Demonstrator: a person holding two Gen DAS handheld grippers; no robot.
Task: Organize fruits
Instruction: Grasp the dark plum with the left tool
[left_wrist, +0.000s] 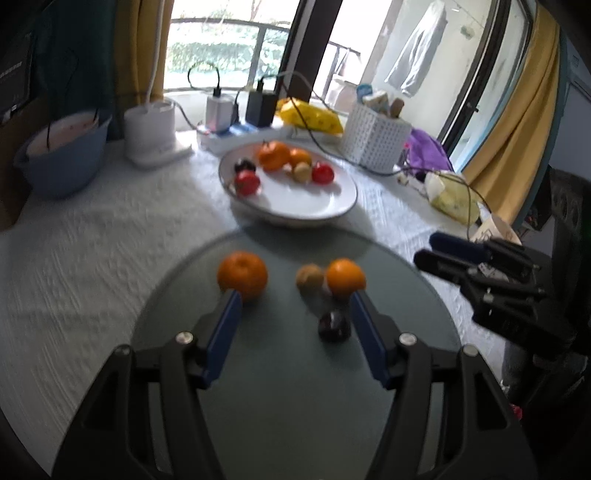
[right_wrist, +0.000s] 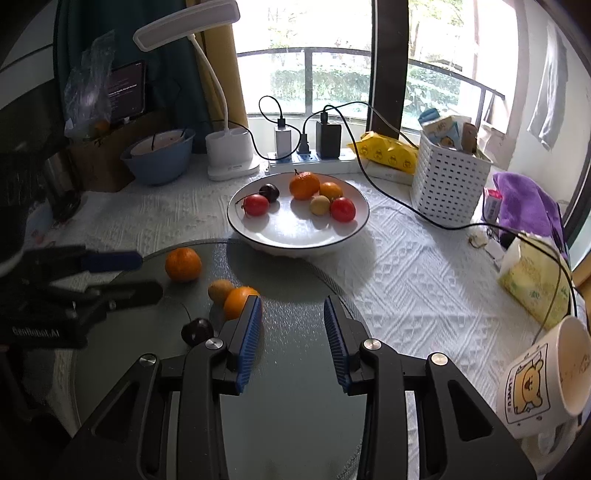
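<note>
On a round grey glass board (left_wrist: 288, 369) lie a large orange (left_wrist: 242, 275), a smaller orange (left_wrist: 345, 277), a yellow-brown fruit (left_wrist: 310, 277) and a dark plum (left_wrist: 334, 325). My left gripper (left_wrist: 293, 299) hangs open over them, the plum just inside its right finger and untouched. Behind stands a white plate (left_wrist: 325, 210) holding several fruits. In the right wrist view my right gripper (right_wrist: 291, 301) is open by a narrow gap over bare glass, right of the small orange (right_wrist: 240, 301) and plum (right_wrist: 197, 330). The left gripper (right_wrist: 142, 275) shows at the left there.
A white basket (right_wrist: 447, 184), purple cloth (right_wrist: 524, 199), tissue pack (right_wrist: 532, 284) and mug (right_wrist: 543, 373) crowd the right side. A blue bowl (right_wrist: 159, 158), lamp base (right_wrist: 231, 155) and power strip with trailing cables (right_wrist: 406, 210) line the back.
</note>
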